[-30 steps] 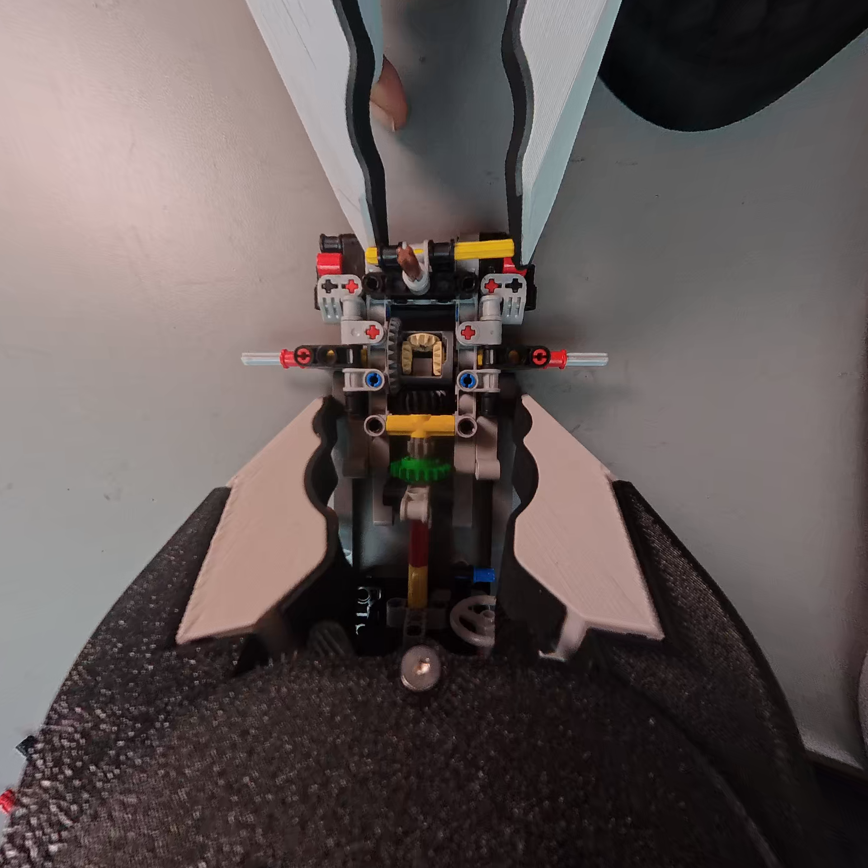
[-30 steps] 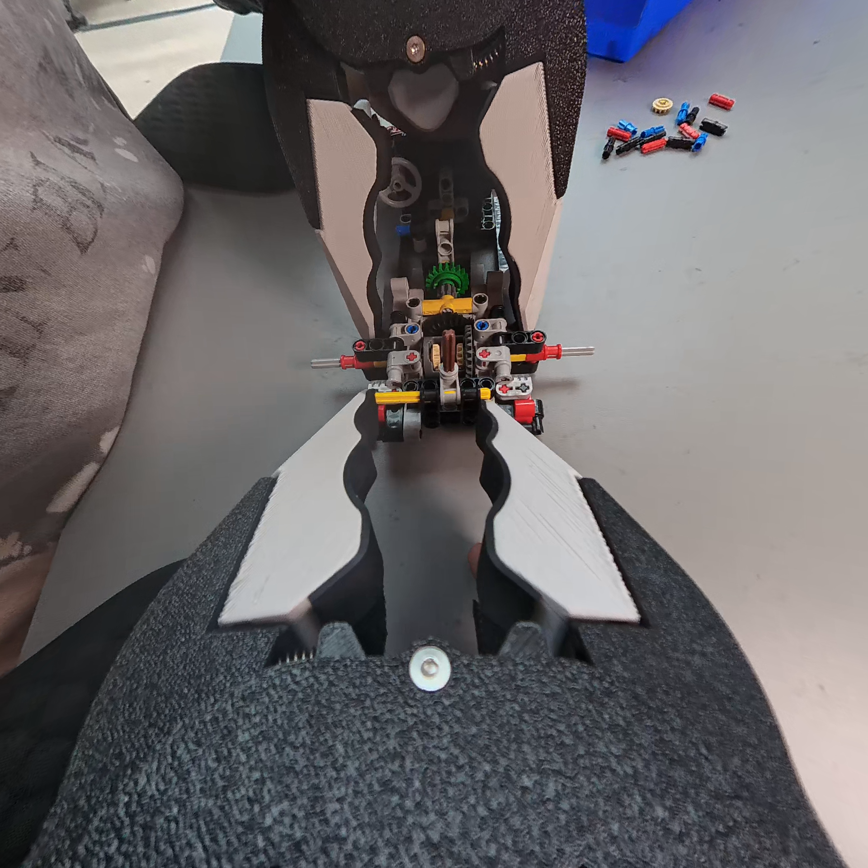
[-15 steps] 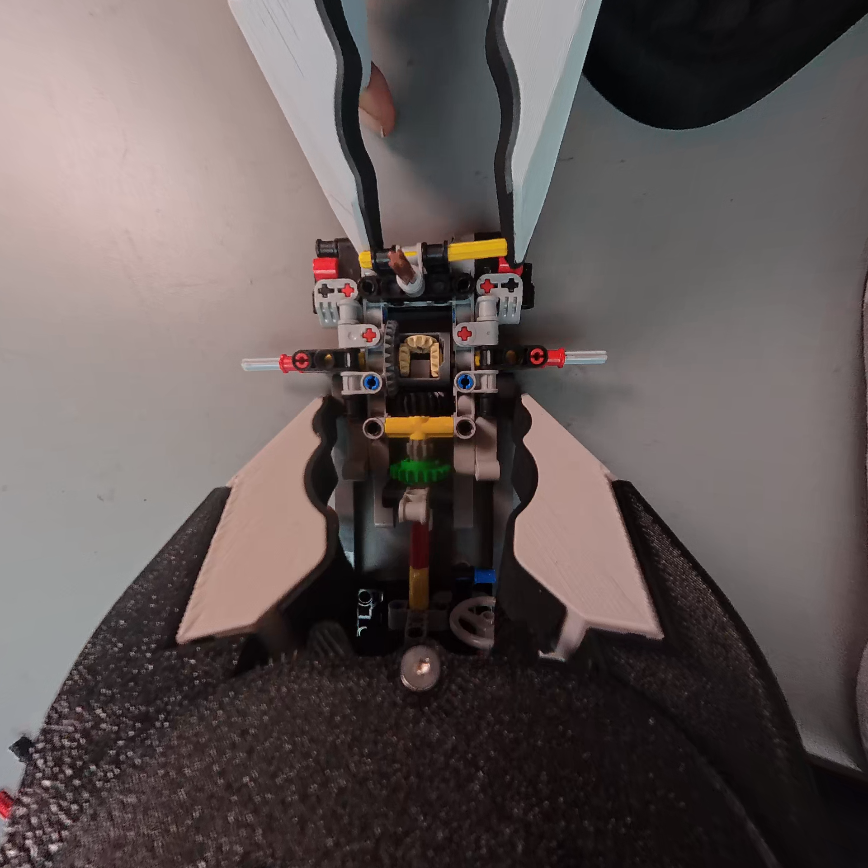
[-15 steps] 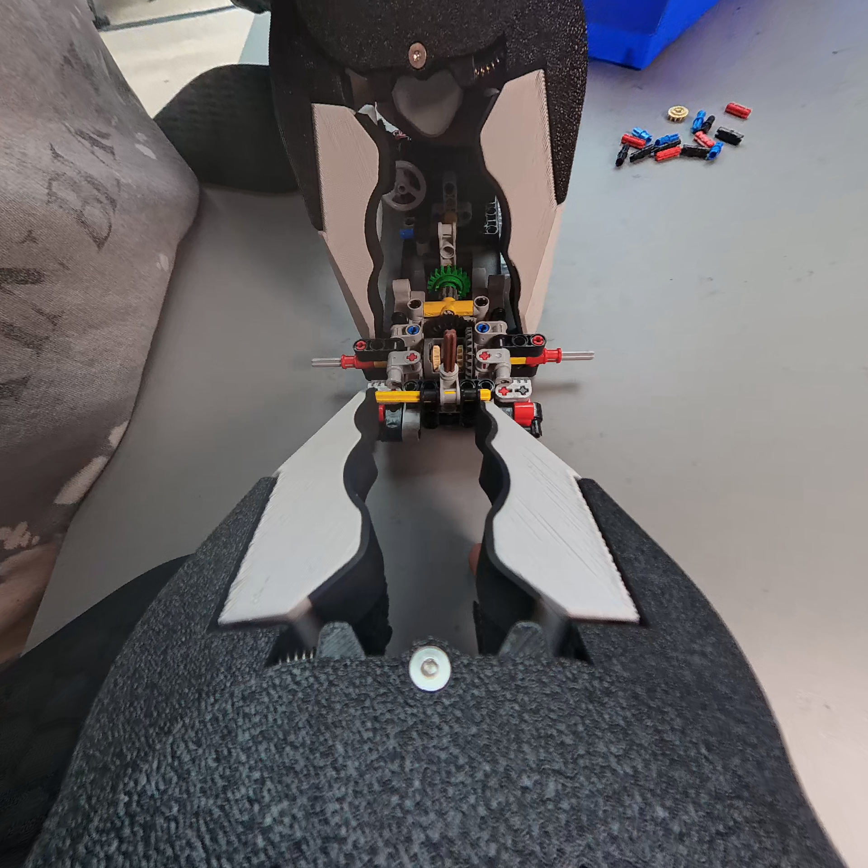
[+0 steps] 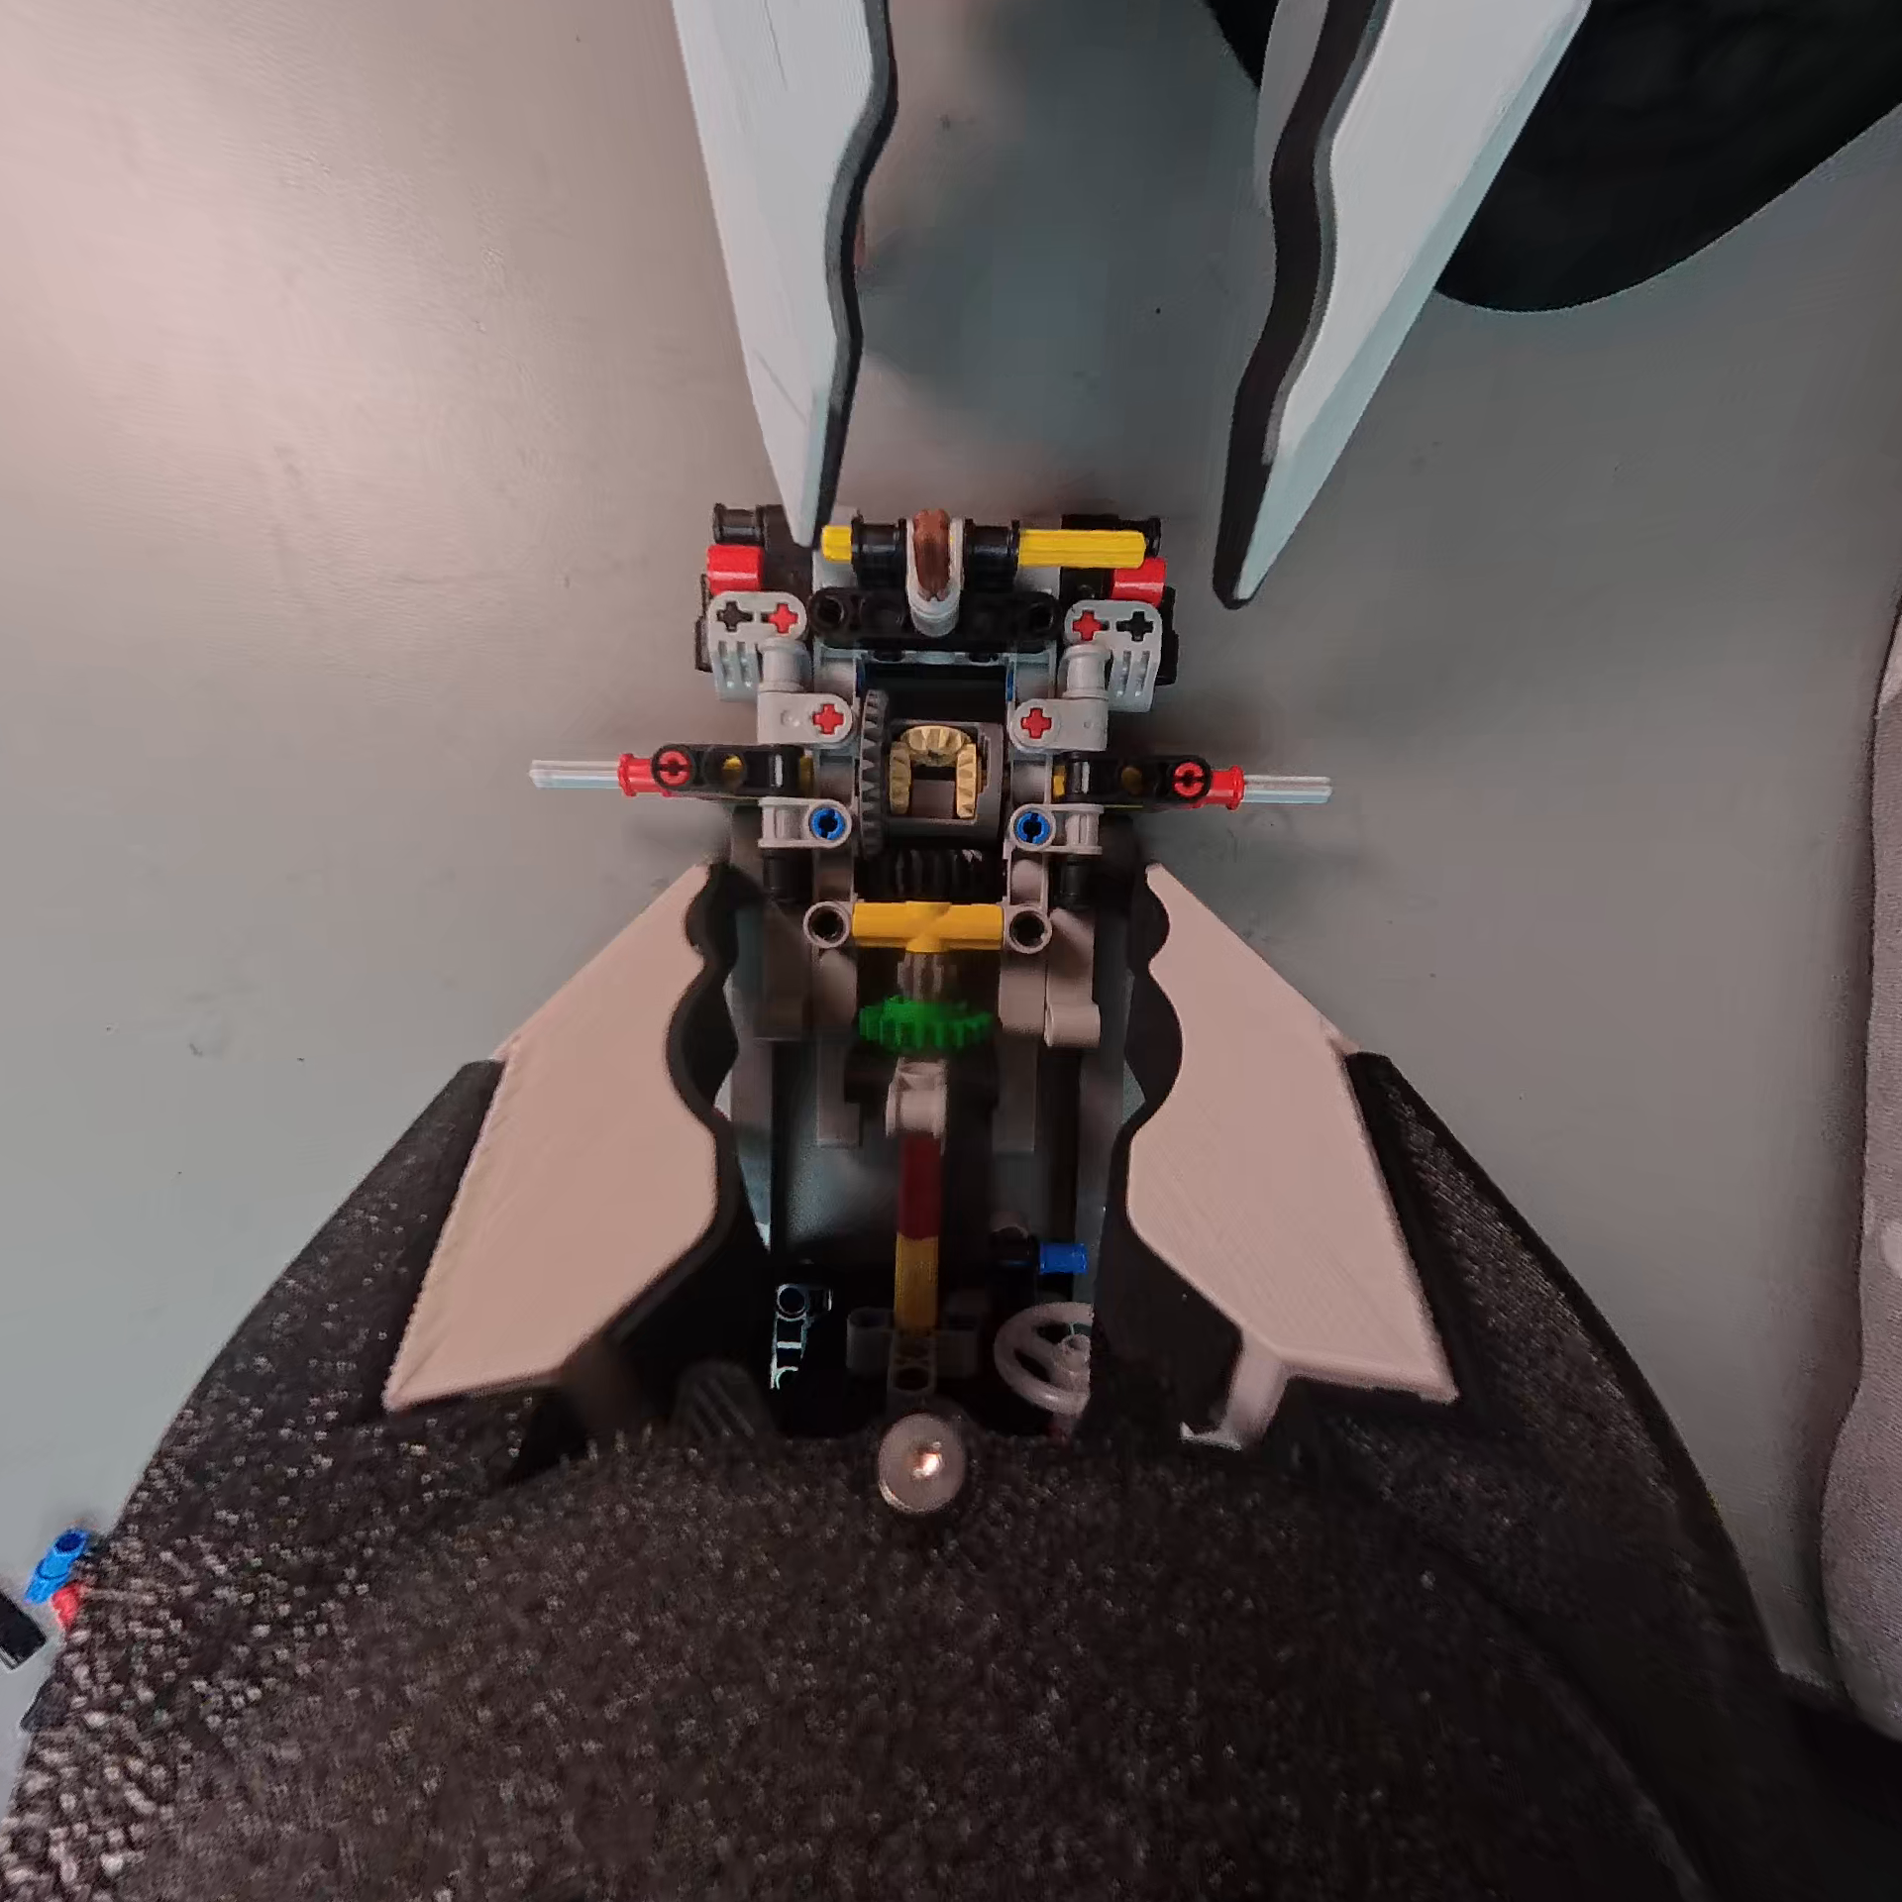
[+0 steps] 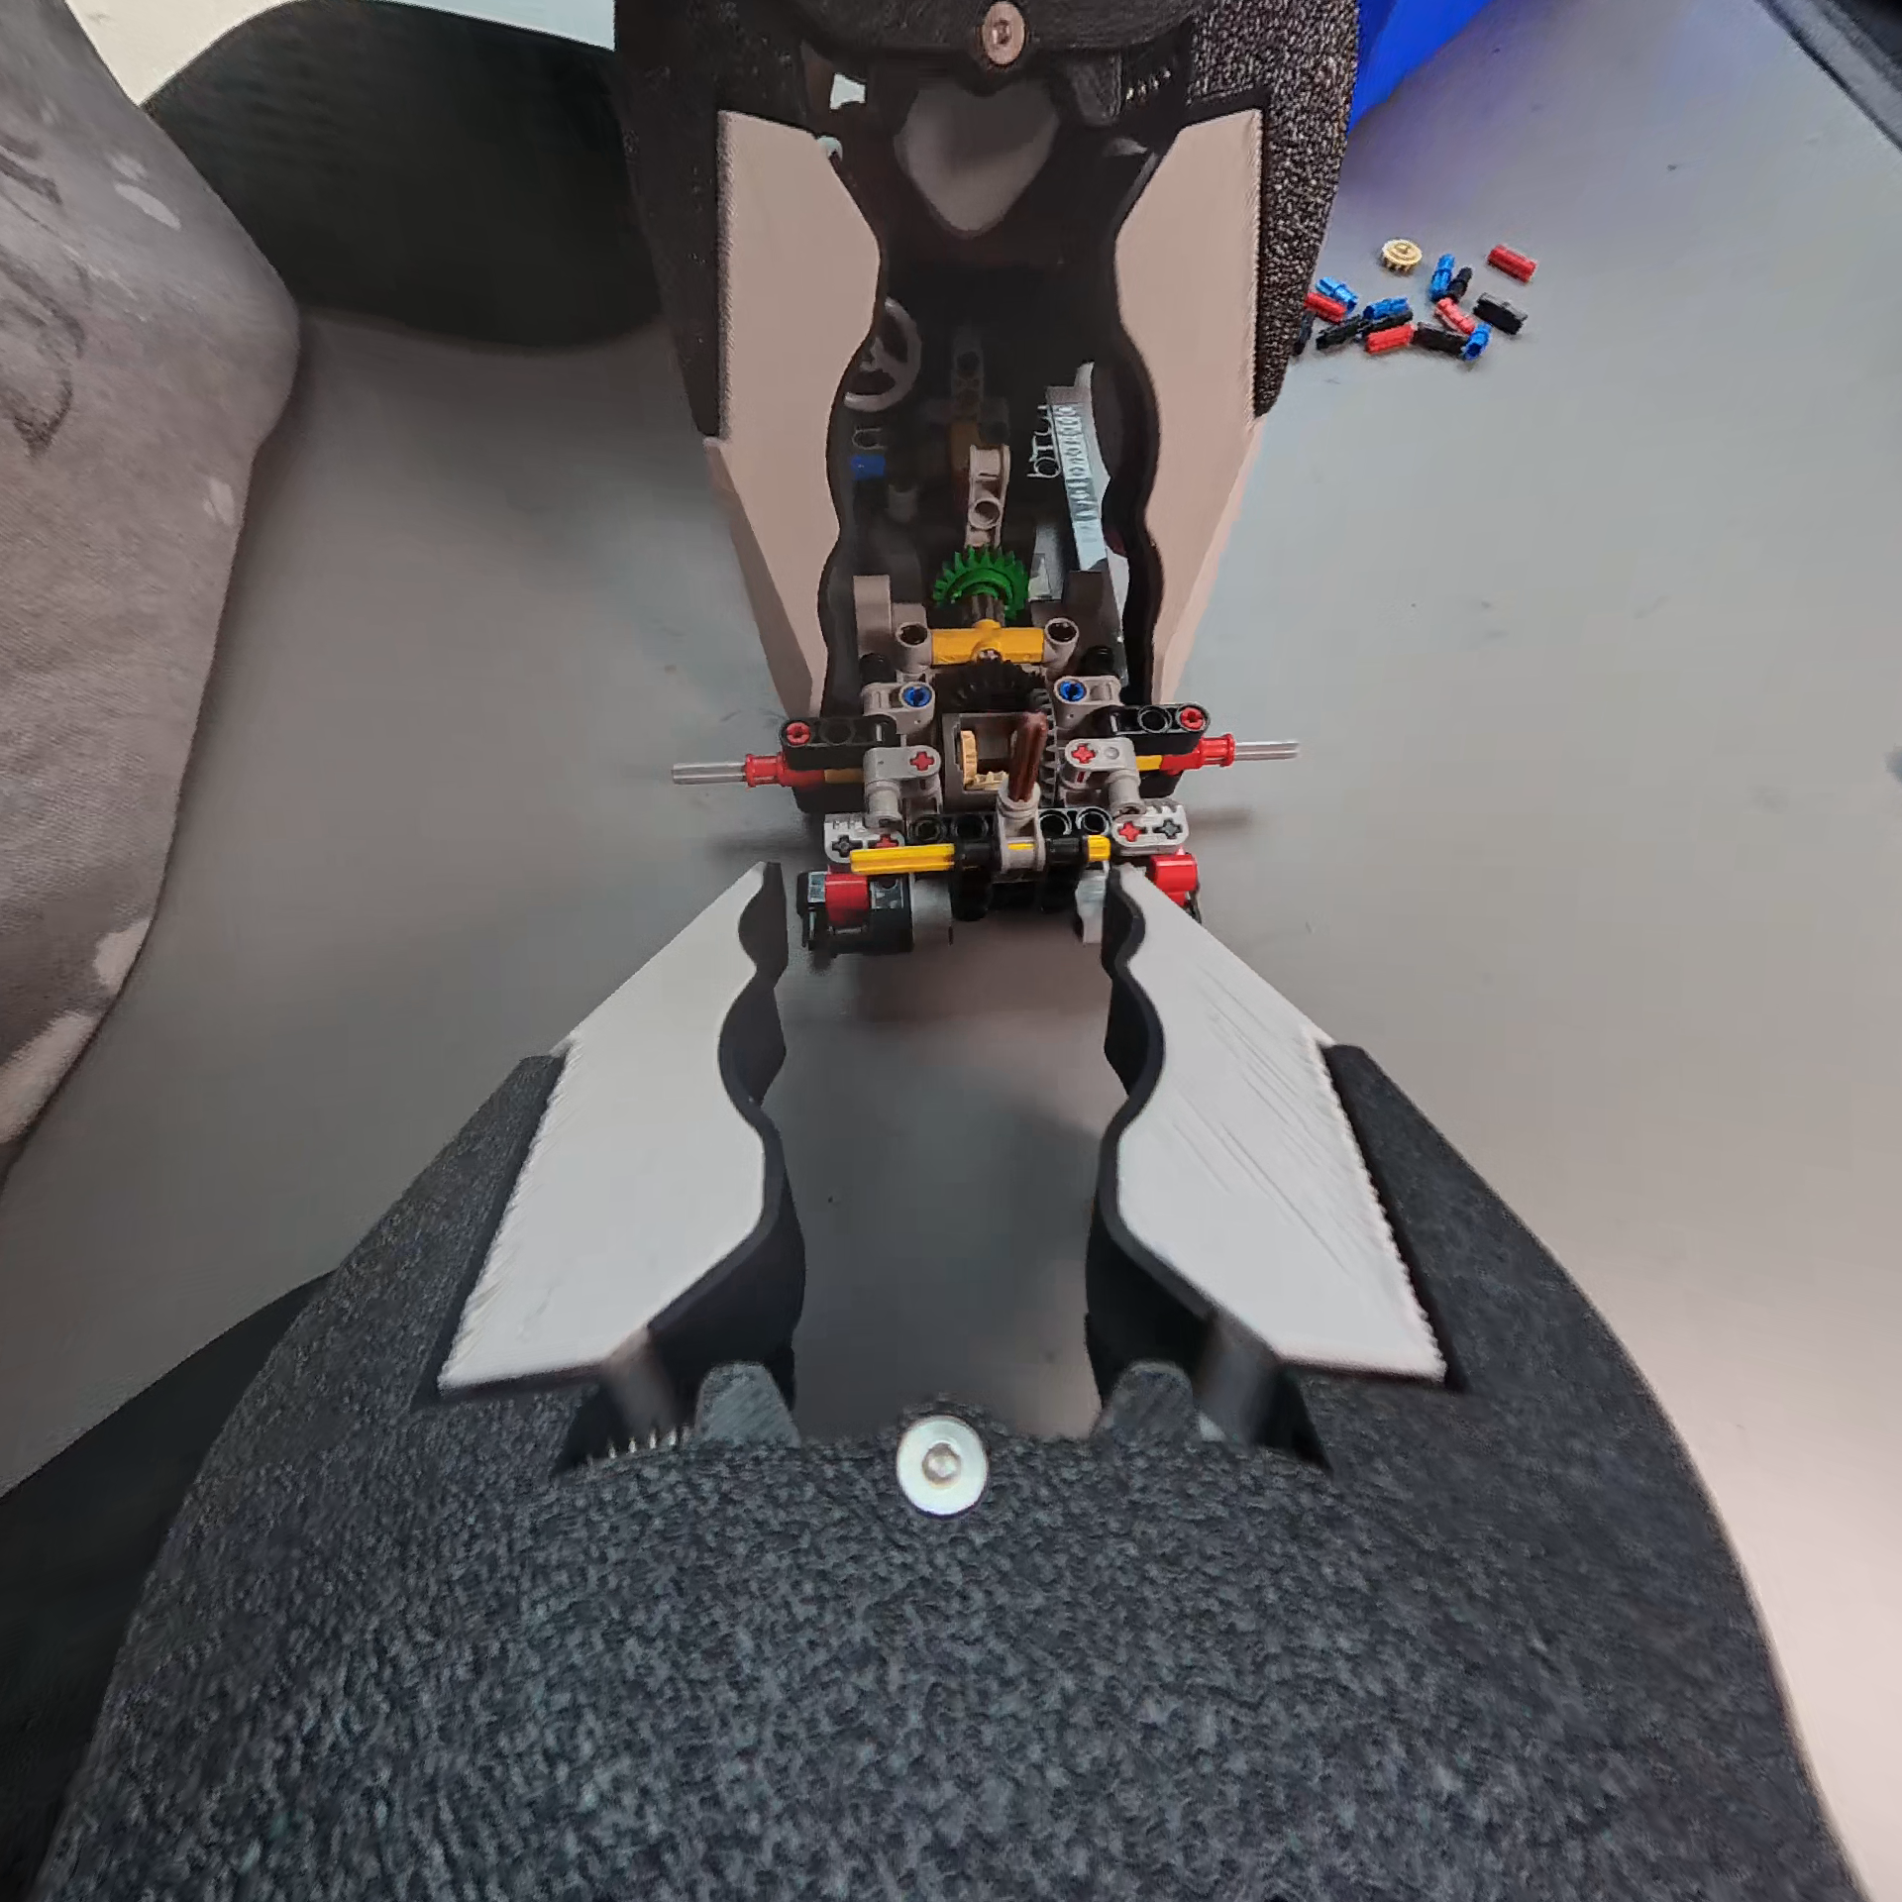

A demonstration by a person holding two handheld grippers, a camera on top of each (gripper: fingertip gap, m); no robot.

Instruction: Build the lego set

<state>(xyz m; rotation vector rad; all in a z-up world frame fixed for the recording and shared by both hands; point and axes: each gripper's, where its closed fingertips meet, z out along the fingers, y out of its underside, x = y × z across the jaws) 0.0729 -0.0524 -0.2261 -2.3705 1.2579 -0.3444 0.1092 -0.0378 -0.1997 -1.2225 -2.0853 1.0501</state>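
Note:
A Lego Technic chassis [image 5: 931,782] lies on the grey table, with a green gear, yellow axles, red bushes and thin grey axles sticking out on both sides. My left gripper [image 5: 926,875] is shut on the chassis, its beige fingers [image 5: 576,1163] clamping the rear half. In the right wrist view the chassis [image 6: 988,782] lies just past my right gripper [image 6: 942,880]. The right gripper is open and empty. Its pale fingers [image 5: 782,257] stand at the front end of the model, one tip touching the left corner and the other off to the right.
Several loose red, blue and black pins [image 6: 1410,309] lie on the table at the far right, near a blue bin [image 6: 1441,62]. A few more pins [image 5: 51,1564] lie at the lower left. Grey cloth [image 6: 103,618] lies along the left side. Left tips to right tips: about 6 centimetres.
My right gripper has opened wider, so its fingers have spread apart at the model's front end. My left gripper keeps its hold on the chassis, which has hardly moved.

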